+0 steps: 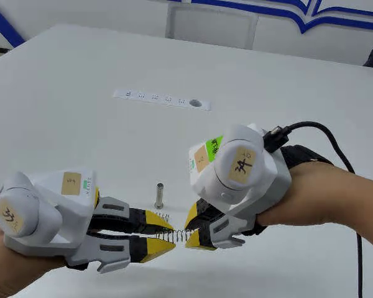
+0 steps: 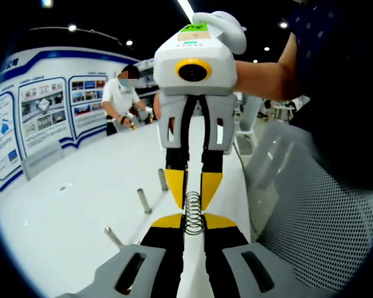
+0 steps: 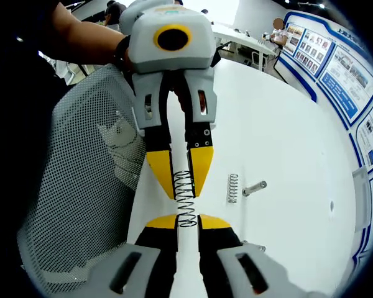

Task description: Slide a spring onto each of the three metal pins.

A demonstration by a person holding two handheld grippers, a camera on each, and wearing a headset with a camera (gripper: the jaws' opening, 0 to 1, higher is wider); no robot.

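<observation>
The work surface is a white table (image 1: 62, 93) in a hall with blue-trimmed display boards on the walls. We note people at other tables in the background.

We count two springs and three metal pins. In the left gripper view the pins stand apart in a row on the table: the near pin (image 2: 114, 238), the middle pin (image 2: 144, 202) and the far pin (image 2: 163, 179). None of them carries a spring.

The held spring (image 3: 185, 197) is raised off the table and spans the gap between the two grippers, which face each other tip to tip. The left gripper (image 2: 194, 222) has its jaws narrow, pinching one end between the yellow tips. The right gripper (image 3: 188, 222) has its jaws equally narrow, pinching the other end. The coils between the two pairs of tips hang free.

The loose spring (image 3: 233, 187) lies on the table just beside a pin, to the side of the grippers. We cannot tell whether the two touch.

A white power strip (image 1: 161, 99) lies farther back on the table, well apart from the work. A grey mesh chair back (image 3: 93, 174) stands at the table edge. Nothing lies between the grippers and the pins.
</observation>
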